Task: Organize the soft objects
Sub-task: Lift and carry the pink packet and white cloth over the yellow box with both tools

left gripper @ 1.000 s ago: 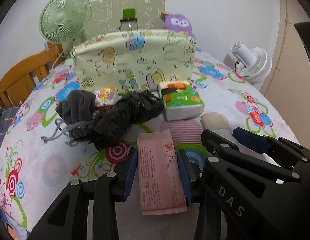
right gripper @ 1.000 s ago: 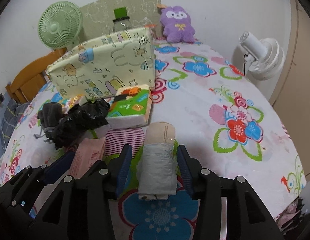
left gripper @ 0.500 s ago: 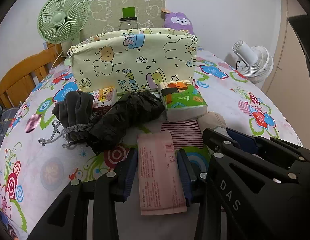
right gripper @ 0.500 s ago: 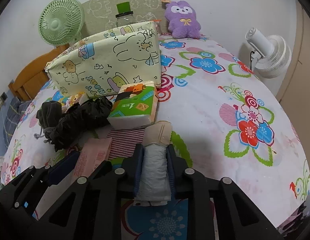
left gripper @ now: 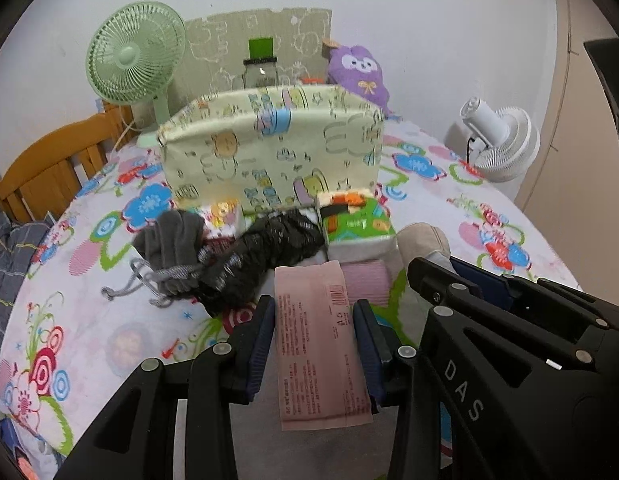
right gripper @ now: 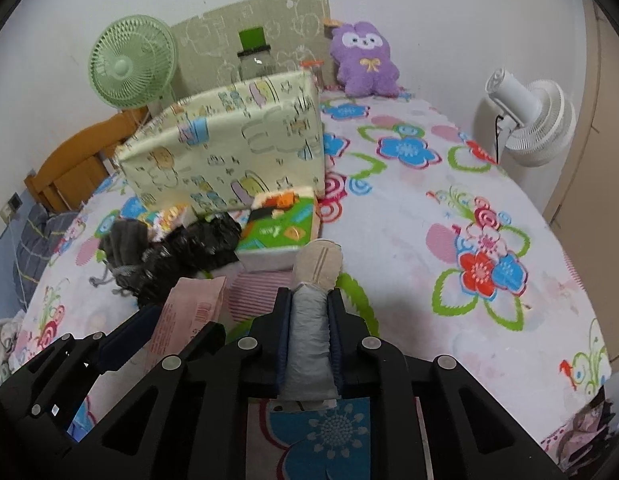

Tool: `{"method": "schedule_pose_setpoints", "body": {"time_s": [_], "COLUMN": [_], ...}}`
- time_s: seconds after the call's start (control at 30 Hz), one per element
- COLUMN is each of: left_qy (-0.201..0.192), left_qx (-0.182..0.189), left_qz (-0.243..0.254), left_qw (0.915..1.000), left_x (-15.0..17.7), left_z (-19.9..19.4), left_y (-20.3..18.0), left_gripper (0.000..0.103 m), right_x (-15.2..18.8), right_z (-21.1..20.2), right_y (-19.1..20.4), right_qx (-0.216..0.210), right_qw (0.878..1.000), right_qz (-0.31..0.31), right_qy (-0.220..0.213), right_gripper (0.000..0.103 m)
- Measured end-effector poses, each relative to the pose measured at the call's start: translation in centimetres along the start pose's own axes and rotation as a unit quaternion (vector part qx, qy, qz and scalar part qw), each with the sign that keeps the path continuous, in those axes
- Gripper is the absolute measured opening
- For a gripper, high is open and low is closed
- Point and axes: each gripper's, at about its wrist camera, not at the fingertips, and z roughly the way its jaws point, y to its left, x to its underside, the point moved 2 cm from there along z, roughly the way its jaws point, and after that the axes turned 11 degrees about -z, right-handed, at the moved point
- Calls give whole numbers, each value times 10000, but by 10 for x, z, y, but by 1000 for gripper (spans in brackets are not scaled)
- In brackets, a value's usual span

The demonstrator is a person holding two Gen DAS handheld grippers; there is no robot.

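Left wrist view first: a round table under a flowered cloth, white wall behind, a green fan at the back left beside a wooden chair, a white fan off to the right. A purple plush sits at the far edge by a jar with a green lid. Mid-table stands the cartoon-print fabric bin; its inside is hidden from here. In front of it lie a grey drawstring pouch, a crumpled black bag, a small tissue pack, a green tissue pack and a striped pink cloth. The left gripper has the pink packet between its blue pads, which press its long edges; whether it has left the cloth I cannot tell. The right gripper's black frame crowds in from the right.

Over to the right wrist view: same flowered table, green fan, purple plush and white fan. The fabric bin shows one corner, contents unseen; the green tissue pack lies just before it, the black bag to its left. The right gripper has just been closing and its pads pinch a rolled grey cloth bundle, whose beige end pokes forward. The pink packet sits in the left gripper at lower left.
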Motion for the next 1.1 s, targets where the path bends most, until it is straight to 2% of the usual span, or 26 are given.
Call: {"method": "schedule_pose_setpoints", "body": {"time_s": [0.33,1.1], "left_qy": [-254,-906], "left_qx": [-6,66], "left_qz": [-59,-97], "left_qw": [9997,9958], "left_x": [-24,-91], "left_z": [-28,-62], "left_y": [3,6], "left_gripper": [41,41], "right_x": [-24,-95], "right_z": [-29,-68], "right_y": [8,17], "right_qx": [-7,132], "right_qw": [9996,9962], "right_qz": [-76,-282], "right_qy": [-276,-810], "right_gripper": [20,20]}}
